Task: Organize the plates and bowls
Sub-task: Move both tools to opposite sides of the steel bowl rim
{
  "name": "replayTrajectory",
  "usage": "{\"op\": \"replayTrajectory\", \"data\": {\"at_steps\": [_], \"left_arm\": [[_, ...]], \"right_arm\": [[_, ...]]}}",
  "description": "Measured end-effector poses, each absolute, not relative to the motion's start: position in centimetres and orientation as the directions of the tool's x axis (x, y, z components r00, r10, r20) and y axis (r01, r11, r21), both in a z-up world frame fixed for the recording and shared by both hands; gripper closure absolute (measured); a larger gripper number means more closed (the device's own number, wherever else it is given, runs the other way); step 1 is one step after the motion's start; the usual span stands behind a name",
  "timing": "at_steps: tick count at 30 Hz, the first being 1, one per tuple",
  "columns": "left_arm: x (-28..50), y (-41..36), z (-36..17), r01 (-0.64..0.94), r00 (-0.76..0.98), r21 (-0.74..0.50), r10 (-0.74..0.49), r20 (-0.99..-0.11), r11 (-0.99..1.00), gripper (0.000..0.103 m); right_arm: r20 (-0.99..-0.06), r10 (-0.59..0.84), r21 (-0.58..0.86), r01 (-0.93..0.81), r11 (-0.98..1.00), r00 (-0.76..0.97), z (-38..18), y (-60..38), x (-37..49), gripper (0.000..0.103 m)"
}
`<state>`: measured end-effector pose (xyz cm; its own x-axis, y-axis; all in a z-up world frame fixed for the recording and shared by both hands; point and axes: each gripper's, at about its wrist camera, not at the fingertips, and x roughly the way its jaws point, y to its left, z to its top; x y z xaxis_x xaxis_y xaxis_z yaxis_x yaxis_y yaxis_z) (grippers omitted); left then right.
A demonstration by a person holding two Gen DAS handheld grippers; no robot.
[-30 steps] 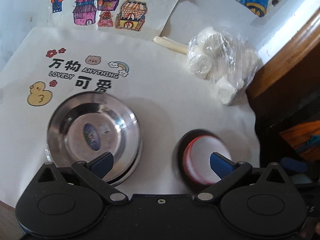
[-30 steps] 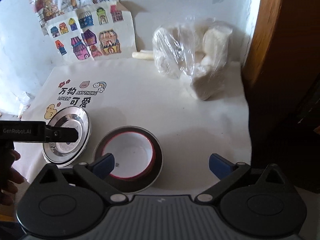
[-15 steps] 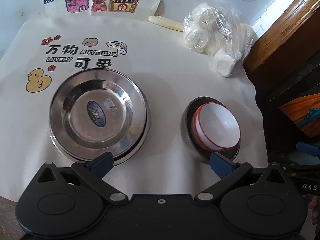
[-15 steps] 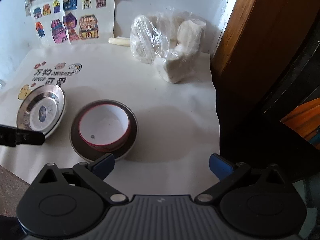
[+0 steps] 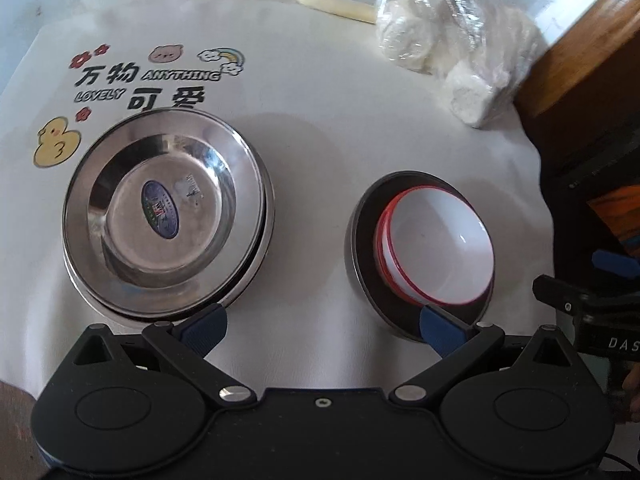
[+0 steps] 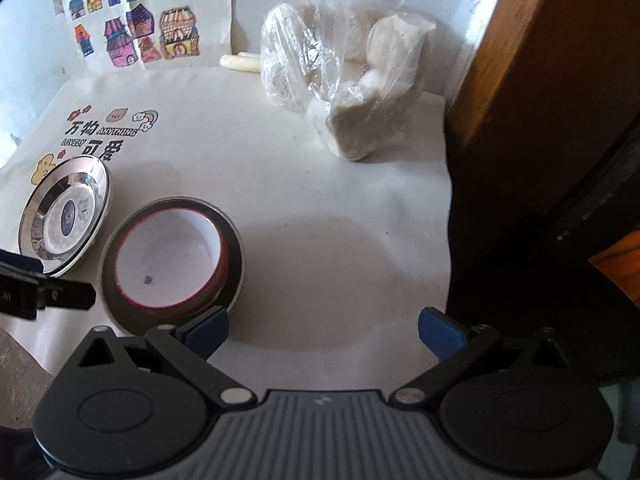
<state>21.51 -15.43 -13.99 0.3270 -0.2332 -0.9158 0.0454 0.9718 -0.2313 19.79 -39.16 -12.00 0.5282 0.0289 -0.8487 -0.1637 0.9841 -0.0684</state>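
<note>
both sorts already look done: the steel plates (image 5: 168, 216) sit stacked on the white cloth (image 5: 320, 128) of the table, near the duck print, and the white bowl with the red rim (image 5: 436, 248) rests nested inside the dark bowl (image 5: 360, 240) just to their right. the two stacks stand apart, not touching.

if we judge the step in hand as backing away and checking, we do it well by lifting straight up and back, keeping our fingertips off both rims so nothing slides on the loose cloth. the white bowl leans toward one side of the dark one; whether it is fully seated we cannot tell from this angle, so a gentle nudge may be worth it.

our left tool (image 5: 322, 326) hovers low over the near edge of the cloth, tilted down, fingers spread wide and holding nothing, one tip before each stack. our right tool (image 6: 322, 326) hangs further right over bare cloth, also spread wide and empty, with the bag of white lumps (image 6: 352, 80) well beyond it.
</note>
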Motion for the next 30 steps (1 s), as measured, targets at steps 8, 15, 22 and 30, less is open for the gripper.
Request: {"op": "replayTrajectory", "data": {"at_steps": [8,15,22,30], "left_arm": [[21.3,-16.2,-14.8,-0.074,0.309,-0.167,-0.137,-0.941,0.983,0.001],[21.3,-16.9,-15.4,-0.144,0.297,-0.142,-0.094,-0.950,0.979,0.001],[21.7,-17.7,-15.9,-0.185,0.286,-0.103,-0.047,-0.957,0.977,0.001],[22.0,-18.2,-16.2,-0.202,0.274,-0.077,-0.019,-0.961,0.976,0.008]], "right_arm": [[-0.873,0.151,-0.011,-0.327,0.945,0.464,-13.3,-39.5,22.7,0.000],[-0.893,0.182,-0.004,-0.410,0.912,0.412,-14.6,-39.4,24.3,0.000],[-0.890,0.191,-0.025,-0.464,0.885,0.413,-15.4,-39.5,25.1,0.000],[-0.878,0.226,-0.031,-0.521,0.853,0.421,-15.7,-38.8,25.6,0.000]]}}
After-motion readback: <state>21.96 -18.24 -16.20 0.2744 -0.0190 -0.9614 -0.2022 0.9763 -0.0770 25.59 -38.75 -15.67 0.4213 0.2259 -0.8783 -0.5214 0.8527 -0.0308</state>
